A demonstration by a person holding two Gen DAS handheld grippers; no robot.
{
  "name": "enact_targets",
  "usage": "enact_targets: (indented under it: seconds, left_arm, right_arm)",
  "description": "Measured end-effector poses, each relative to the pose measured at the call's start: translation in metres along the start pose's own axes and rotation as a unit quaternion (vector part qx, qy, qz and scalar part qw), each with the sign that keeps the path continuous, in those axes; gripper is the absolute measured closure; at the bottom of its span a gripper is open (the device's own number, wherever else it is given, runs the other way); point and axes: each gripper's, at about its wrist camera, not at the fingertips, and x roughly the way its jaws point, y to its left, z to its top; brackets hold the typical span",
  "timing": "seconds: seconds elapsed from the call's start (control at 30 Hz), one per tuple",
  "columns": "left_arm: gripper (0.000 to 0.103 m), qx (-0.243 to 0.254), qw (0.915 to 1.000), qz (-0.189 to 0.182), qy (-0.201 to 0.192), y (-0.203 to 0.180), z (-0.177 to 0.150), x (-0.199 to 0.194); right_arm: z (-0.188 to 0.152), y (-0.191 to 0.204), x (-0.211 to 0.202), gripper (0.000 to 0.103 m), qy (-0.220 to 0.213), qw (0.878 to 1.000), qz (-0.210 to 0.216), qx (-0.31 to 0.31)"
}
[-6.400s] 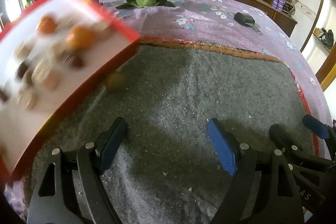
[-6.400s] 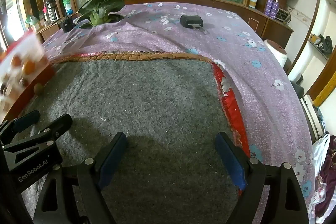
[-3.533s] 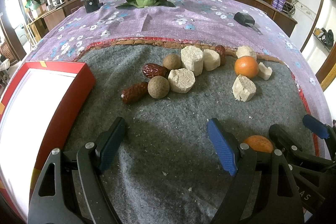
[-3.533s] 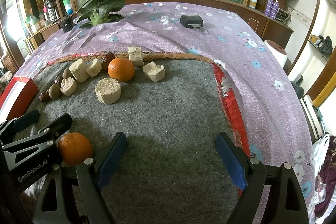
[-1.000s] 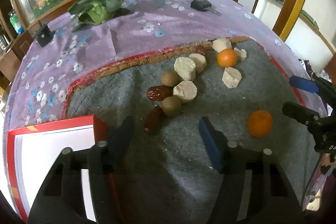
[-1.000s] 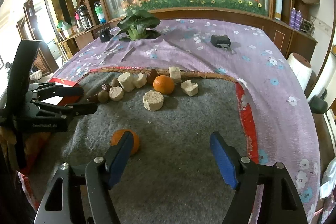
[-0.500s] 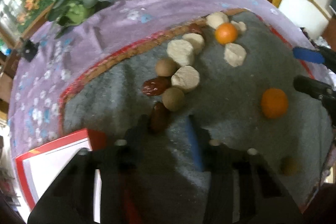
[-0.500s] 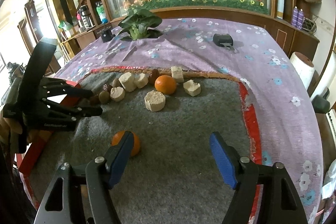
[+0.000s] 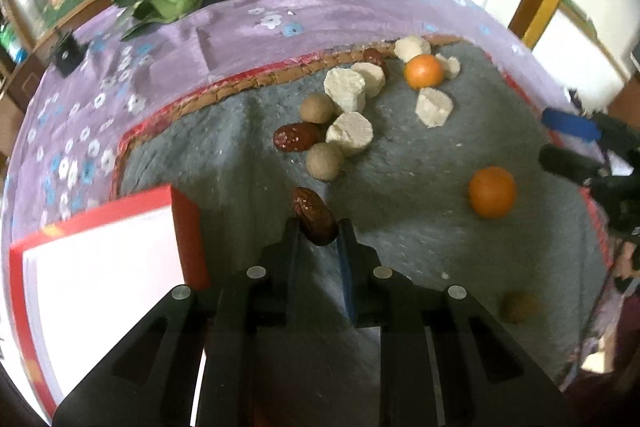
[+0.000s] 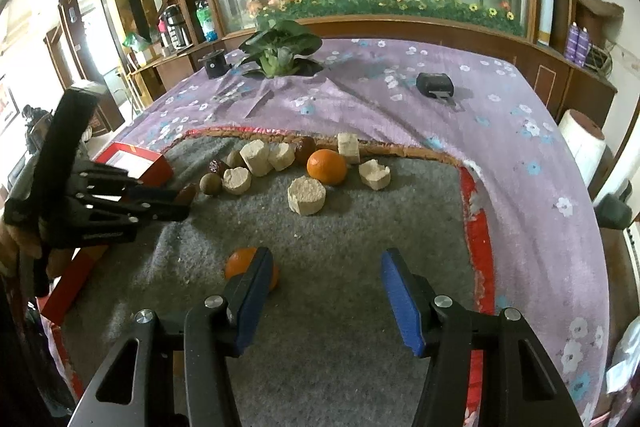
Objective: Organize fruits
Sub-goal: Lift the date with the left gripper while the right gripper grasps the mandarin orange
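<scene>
left gripper (image 9: 318, 231): jaws have just been closing and now clamp a dark red date (image 9: 314, 215) by its near end, over the grey felt mat (image 9: 420, 239), just right of the red box.
right gripper (image 10: 324, 291): jaws apart, have just been closing, nothing between them; low over the near part of the mat. an orange (image 10: 244, 265) sits just outside its left finger, partly hidden behind it.
red box (image 9: 100, 259): white inside, at the mat's left edge, near side.
fruit cluster, far part of mat: second date (image 9: 295, 137), two round brown fruits (image 9: 325, 161), several pale crumbly blocks (image 9: 350, 133), second orange (image 9: 423, 71) among the far blocks. the date, one brown fruit and one block lie touching.
lone brown fruit (image 9: 518, 307): near right of mat, blurred.
counter cover: purple flowered cloth (image 10: 400, 95) under the mat.
far on the cloth: leafy green plant (image 10: 280, 55), small black device (image 10: 434, 85).
</scene>
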Motion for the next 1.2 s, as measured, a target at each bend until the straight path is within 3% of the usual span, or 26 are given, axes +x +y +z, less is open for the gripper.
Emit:
enact_targets:
  seconds: [0.17, 0.3, 0.5, 0.63, 0.8, 0.9, 1.2]
  left_arm:
    - [0.086, -0.029, 0.9993, 0.008, -0.020, -0.007, -0.015, -0.018]
    - [0.086, -0.046, 0.9971, 0.047, -0.037, -0.015, -0.028, -0.026]
    - [0.086, -0.088, 0.9930, 0.057, -0.054, -0.016, -0.040, -0.033]
    - [0.086, -0.093, 0.9898, 0.087, -0.064, -0.021, -0.044, -0.036]
    - [0.086, -0.110, 0.9870, 0.093, -0.072, -0.022, -0.047, -0.039]
    - [0.086, -0.111, 0.9862, 0.090, -0.083, -0.023, -0.046, -0.045]
    - [0.086, -0.123, 0.9850, 0.088, -0.082, -0.020, -0.047, -0.046]
  right_arm:
    - [-0.002, 0.006, -0.002, 0.047, 0.002, 1.000, 0.003, -0.005]
    - [-0.004, 0.014, -0.002, 0.047, 0.001, 1.000, 0.011, -0.011]
    - [-0.007, 0.029, -0.003, 0.047, 0.006, 0.999, 0.025, -0.027]
    - [-0.010, 0.033, -0.001, 0.046, 0.007, 0.999, 0.027, -0.025]
    - [-0.013, 0.032, 0.003, 0.045, 0.009, 0.999, 0.020, -0.024]
    - [-0.013, 0.031, 0.006, 0.038, 0.015, 0.999, 0.017, -0.027]
    - [-0.009, 0.042, 0.038, 0.041, 0.044, 0.997, 0.017, -0.056]
